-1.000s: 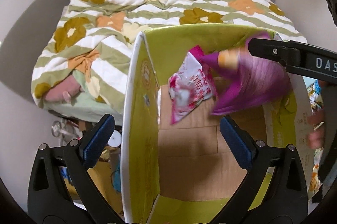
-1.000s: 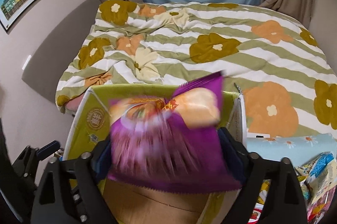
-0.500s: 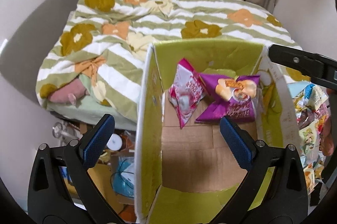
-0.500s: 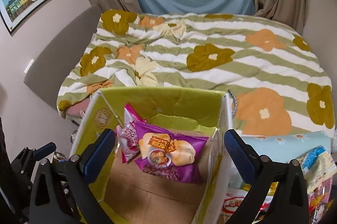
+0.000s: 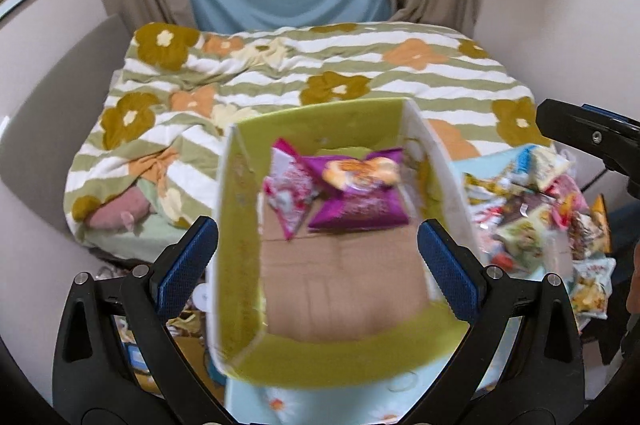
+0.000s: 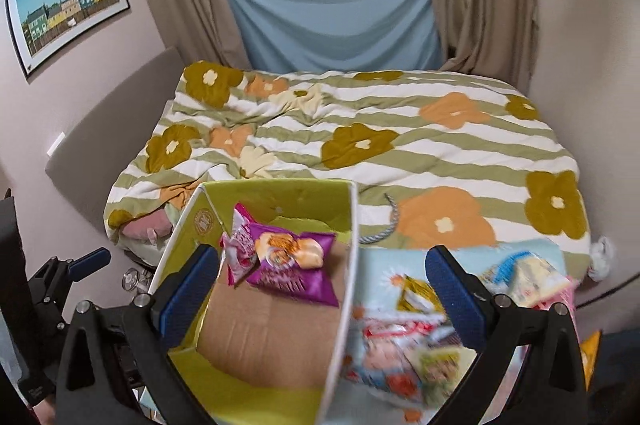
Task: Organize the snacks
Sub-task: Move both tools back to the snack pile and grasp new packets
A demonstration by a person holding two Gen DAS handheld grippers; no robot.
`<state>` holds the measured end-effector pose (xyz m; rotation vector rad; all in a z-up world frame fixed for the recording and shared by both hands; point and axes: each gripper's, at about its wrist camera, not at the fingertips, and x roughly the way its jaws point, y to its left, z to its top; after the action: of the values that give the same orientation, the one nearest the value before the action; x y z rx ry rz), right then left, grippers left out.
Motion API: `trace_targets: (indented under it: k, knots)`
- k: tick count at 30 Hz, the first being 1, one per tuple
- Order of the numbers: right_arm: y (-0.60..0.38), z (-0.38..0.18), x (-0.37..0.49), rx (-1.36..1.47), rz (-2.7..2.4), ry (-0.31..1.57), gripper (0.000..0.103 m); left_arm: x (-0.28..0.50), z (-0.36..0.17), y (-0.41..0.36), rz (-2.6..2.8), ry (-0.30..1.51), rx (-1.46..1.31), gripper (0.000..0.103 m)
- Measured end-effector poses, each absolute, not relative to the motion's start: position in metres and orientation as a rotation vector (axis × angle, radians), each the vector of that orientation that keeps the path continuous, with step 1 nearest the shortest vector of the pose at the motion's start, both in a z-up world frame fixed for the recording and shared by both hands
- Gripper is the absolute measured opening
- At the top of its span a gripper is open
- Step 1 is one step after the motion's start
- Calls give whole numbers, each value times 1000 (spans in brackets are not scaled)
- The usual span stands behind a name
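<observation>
While open, tongs point(image 6: 324, 289) flank purple packet point(image 6: 294, 263).

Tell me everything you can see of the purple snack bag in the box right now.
The purple snack bag is a glossy, puffed pillow pack, magenta-purple with an orange-yellow food picture on its upper face; the print is too blurred to read. It looks sealed. It lies roughly flat on the brown floor of the green cardboard box, near the far wall. Its left end overlaps the pink-and-white snack bag propped beside it. Neither gripper touches it.
</observation>
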<state>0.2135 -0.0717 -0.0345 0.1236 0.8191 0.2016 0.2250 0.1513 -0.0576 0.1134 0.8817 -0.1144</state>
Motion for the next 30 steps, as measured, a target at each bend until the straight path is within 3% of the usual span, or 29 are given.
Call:
trace_targets:
  k: [13, 30]
  knots:
    - [-201, -36, 99, 80, 38, 804, 103, 141, -69, 24, -215, 919, 71, 101]
    - [-338, -138, 24, 261, -72, 977, 103, 101, -189, -115, -289, 1149, -5, 101]
